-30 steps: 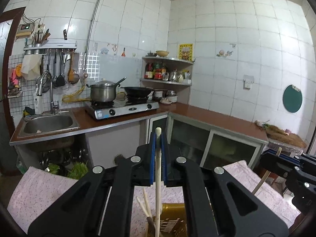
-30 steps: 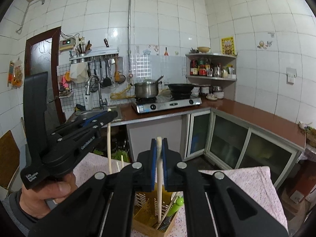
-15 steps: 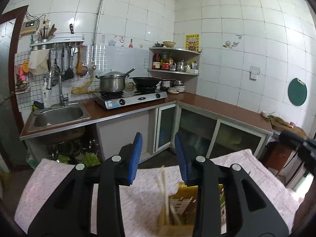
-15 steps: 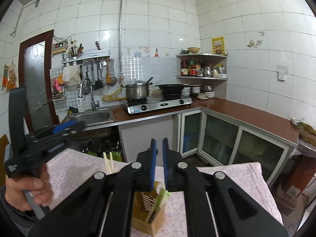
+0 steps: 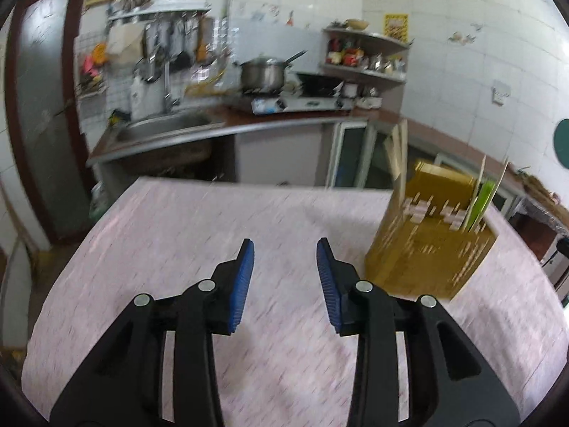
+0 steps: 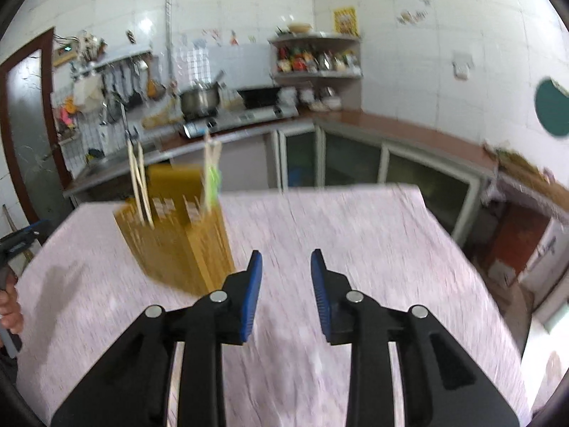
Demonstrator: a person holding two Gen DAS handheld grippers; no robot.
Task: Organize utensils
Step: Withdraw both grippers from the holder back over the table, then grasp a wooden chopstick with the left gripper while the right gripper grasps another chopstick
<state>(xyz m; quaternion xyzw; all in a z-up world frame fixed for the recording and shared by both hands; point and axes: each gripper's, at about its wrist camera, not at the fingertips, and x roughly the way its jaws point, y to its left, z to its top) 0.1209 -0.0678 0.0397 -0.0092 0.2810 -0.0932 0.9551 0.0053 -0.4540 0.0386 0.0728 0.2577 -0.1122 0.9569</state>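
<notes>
With pale wooden chopsticks (image 6: pixel 139 186) upright in the yellow slatted utensil holder (image 5: pixel 432 245), both released grippers, left (image 5: pixel 285 259) and right (image 6: pixel 286 270), should clear the pink patterned tablecloth (image 5: pixel 199 220) without nudging the holder.

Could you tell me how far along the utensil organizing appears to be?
Chopsticks and a green utensil stand in the yellow holder. Nothing is in hand: left gripper and right gripper are open, empty. No loose utensils show on the tablecloth, so little seems left.
</notes>
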